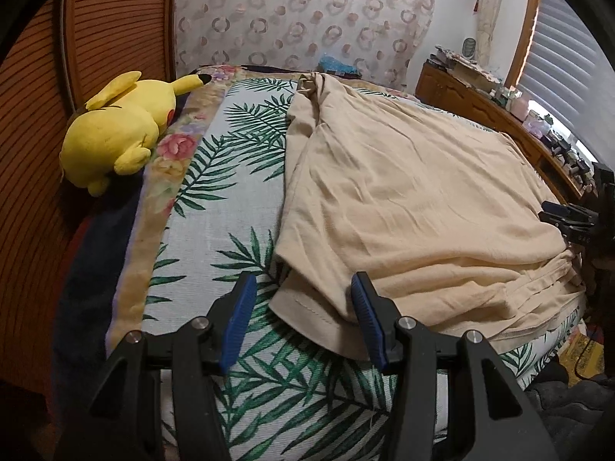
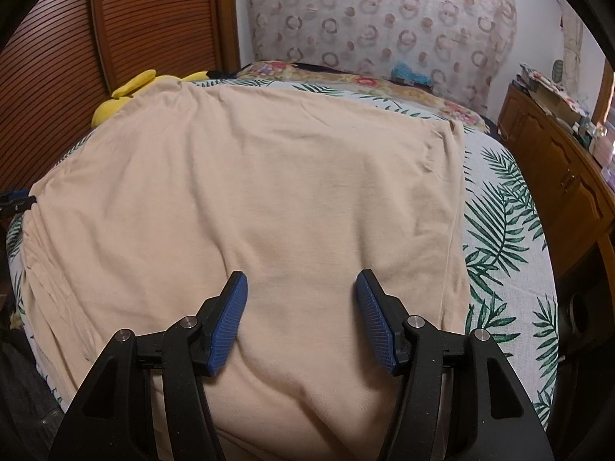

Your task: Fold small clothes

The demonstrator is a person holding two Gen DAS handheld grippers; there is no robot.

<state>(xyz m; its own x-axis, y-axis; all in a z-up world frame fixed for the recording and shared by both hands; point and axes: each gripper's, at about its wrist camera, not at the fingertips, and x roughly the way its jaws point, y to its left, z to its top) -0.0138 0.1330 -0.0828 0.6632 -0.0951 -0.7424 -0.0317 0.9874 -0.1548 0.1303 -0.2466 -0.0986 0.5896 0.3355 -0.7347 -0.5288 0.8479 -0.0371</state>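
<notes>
A beige garment lies spread on the bed's palm-leaf cover, wrinkled, with one part folded over along its left side. My left gripper is open just above the garment's near left corner; the hemmed edge lies between the blue pads, which do not press it. In the right wrist view the same garment fills the middle. My right gripper hangs open over its near part, pads apart, nothing pinched between them.
A yellow plush toy lies at the bed's left edge beside a louvred wooden panel. A cluttered wooden dresser runs along the right, under a window with blinds. A ring-patterned curtain hangs behind.
</notes>
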